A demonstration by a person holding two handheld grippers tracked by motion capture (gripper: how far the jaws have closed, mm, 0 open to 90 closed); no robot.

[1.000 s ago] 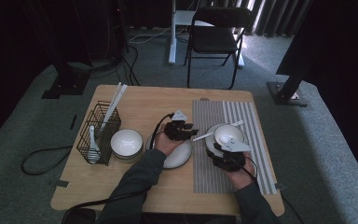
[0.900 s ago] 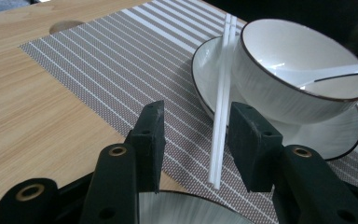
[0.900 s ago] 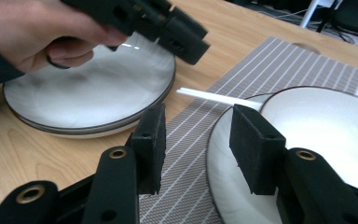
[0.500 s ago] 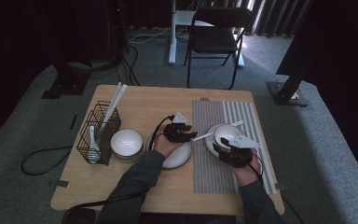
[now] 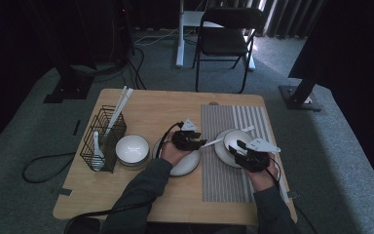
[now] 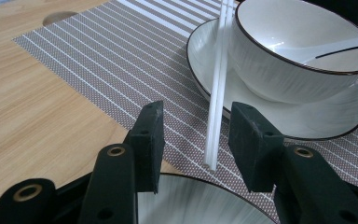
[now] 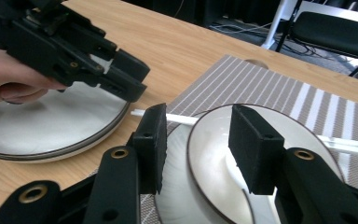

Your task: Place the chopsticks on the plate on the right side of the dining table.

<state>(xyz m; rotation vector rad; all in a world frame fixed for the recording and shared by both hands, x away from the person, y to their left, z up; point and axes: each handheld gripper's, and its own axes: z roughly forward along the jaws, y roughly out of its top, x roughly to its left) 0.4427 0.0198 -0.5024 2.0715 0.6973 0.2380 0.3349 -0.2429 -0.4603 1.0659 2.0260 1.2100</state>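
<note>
Here I see the white chopsticks [image 6: 217, 93] lying across the rim of the plate [image 6: 307, 122] that carries the bowl [image 6: 279, 70], on the striped mat [image 5: 226, 170] at the right side of the table [image 5: 141, 105]. Their near end sticks out between the jaws of my left gripper [image 5: 197, 142], which stand half open and do not press it. My right gripper [image 7: 196, 140] hovers half open over the bowl and holds nothing. I judge the chopsticks light, stiff and slippery, and they may roll apart. I would take both together close to the free end, squarely.
</note>
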